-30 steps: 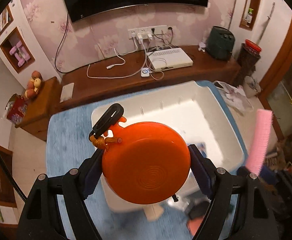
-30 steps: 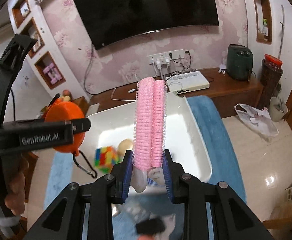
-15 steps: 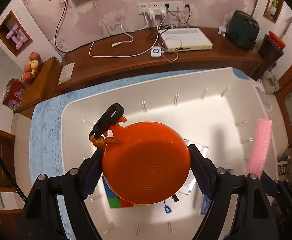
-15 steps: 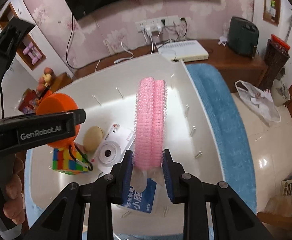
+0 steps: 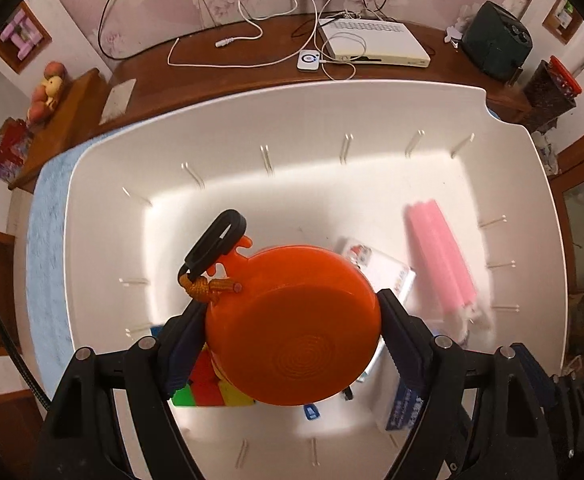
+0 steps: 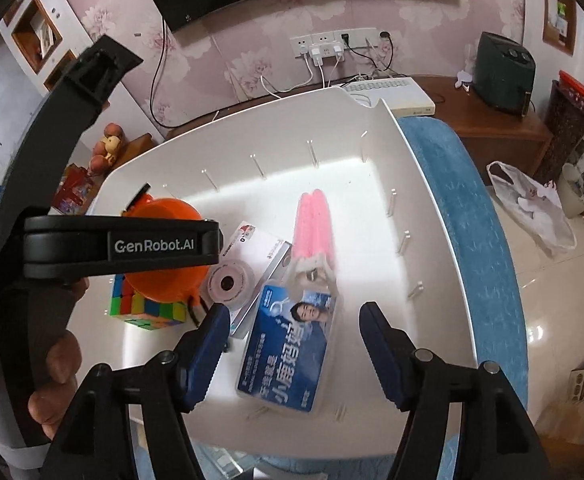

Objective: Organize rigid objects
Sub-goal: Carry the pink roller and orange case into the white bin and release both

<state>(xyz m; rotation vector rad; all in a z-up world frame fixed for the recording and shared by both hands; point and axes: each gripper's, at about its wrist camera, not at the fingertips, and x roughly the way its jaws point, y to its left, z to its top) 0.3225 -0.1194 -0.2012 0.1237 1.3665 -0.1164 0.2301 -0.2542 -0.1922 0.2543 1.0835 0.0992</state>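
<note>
My left gripper (image 5: 292, 340) is shut on a round orange case (image 5: 293, 328) with a black clip (image 5: 216, 242), held over the white bin (image 5: 331, 120). The case also shows in the right wrist view (image 6: 164, 252) behind the left gripper's body. My right gripper (image 6: 292, 344) is open and empty above the bin (image 6: 431, 208). The pink hair roller (image 6: 315, 228) lies inside the bin, blurred in the left wrist view (image 5: 439, 260). A blue packet (image 6: 292, 352), a white tape box (image 6: 248, 276) and a colour cube (image 6: 148, 308) also lie in the bin.
The bin stands on a blue mat (image 6: 479, 240). Behind it is a brown wooden shelf (image 5: 252, 56) with cables and a white box (image 5: 371, 40). A white plastic bag (image 6: 531, 208) lies on the floor at the right.
My right gripper has opened and the pink roller has dropped into the bin. Both grippers have moved further over and down toward the bin. The left still holds the orange case.
</note>
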